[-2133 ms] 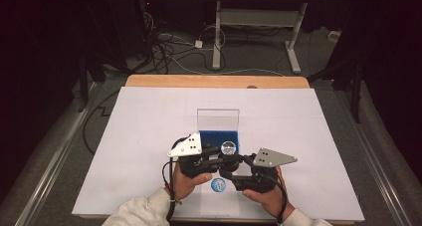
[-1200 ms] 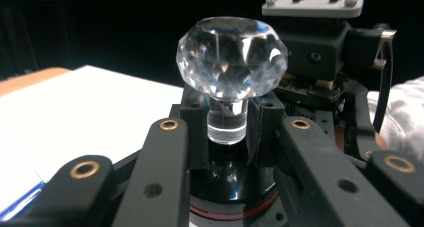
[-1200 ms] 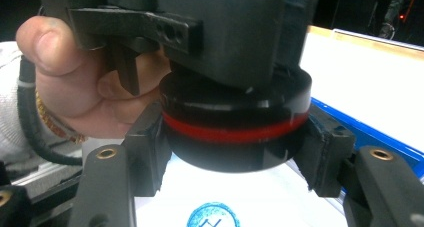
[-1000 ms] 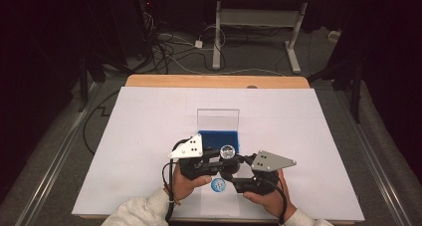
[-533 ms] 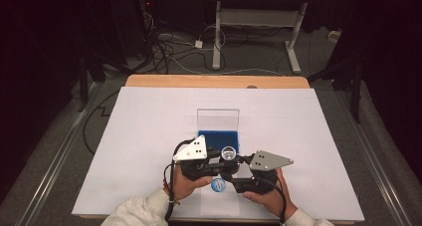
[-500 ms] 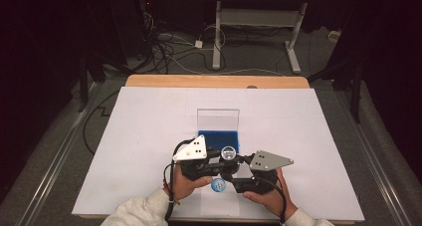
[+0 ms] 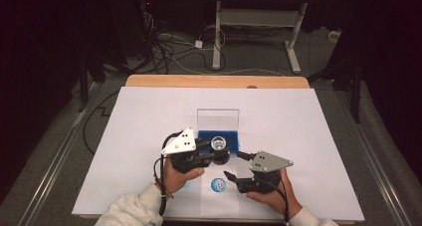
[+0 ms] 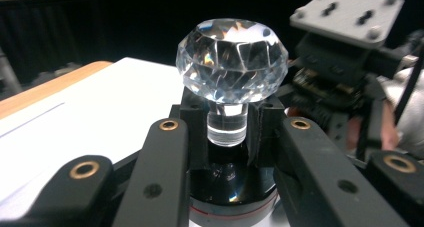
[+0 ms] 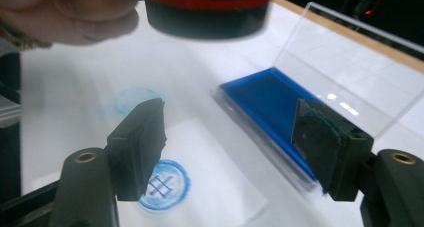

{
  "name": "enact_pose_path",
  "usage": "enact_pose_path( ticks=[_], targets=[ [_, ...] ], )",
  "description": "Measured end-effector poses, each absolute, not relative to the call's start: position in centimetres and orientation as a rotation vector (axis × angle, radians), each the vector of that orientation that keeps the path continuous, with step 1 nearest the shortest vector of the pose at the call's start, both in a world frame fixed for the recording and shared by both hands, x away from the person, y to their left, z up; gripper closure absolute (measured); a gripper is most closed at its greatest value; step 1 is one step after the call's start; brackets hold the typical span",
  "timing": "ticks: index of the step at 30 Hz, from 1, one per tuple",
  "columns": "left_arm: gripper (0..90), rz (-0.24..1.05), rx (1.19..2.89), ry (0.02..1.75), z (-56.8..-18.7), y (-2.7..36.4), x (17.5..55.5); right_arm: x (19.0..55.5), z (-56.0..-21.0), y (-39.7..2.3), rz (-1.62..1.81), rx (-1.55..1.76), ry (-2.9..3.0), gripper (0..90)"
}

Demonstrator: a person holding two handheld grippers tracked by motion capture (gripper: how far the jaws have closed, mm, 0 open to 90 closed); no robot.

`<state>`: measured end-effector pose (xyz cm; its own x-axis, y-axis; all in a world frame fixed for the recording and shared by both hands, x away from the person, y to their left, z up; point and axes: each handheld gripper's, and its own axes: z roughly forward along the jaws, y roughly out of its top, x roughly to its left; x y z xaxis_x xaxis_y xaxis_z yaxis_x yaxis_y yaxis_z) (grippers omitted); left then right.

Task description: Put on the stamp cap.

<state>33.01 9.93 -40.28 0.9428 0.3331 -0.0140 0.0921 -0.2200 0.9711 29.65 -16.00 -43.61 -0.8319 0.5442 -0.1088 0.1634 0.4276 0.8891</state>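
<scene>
The stamp (image 8: 231, 62), crystal knob up, sits clamped in the left tool (image 8: 227, 137), whose 2 jaws press its black body, just above the counter (image 7: 149, 116) at the near edge of the blue ink pad (image 9: 272, 104). The right tool (image 9: 230, 142) has just been opening; its jaws stand apart and empty over the paper slip (image 9: 220, 197) bearing a blue print (image 9: 164, 184).

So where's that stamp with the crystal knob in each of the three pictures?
High view: the stamp sits just below the middle, on the near side of the blue pad.
Left gripper view: dead centre, knob up, clamped between the fingers.
Right gripper view: its black, red-banded base hangs at the top edge.
Shared landmark: the table's wooden edge, seen in all three.
</scene>
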Motion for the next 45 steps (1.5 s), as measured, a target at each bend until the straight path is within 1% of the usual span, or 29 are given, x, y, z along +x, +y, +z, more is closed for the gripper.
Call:
enact_pose_path(
  ticks=[10, 26, 28, 33, 45],
  targets=[
    [72.5, 0.275, 1.793, 0.378, -40.2, 12.1, 34.0, 30.0, -43.2, -18.9, 1.291, 0.656, 2.232, 28.5],
    [72.4, 0.382, 1.828, 0.458, -40.3, 15.0, 34.7, 29.2, -43.1, -24.3, 1.196, 0.758, 2.121, 27.7],
    [72.4, 0.378, 1.826, 0.468, -40.4, 15.3, 34.9, 29.2, -43.1, -24.8, 1.193, 0.770, 2.114, 27.7],
    [72.4, 0.402, 1.845, 0.486, -40.9, 15.7, 35.2, 29.1, -43.3, -25.5, 1.181, 0.788, 2.108, 27.8],
    [72.4, 0.390, 1.876, 0.528, -42.0, 16.4, 36.2, 29.2, -43.3, -25.6, 1.180, 0.787, 2.114, 28.0]
  ],
)
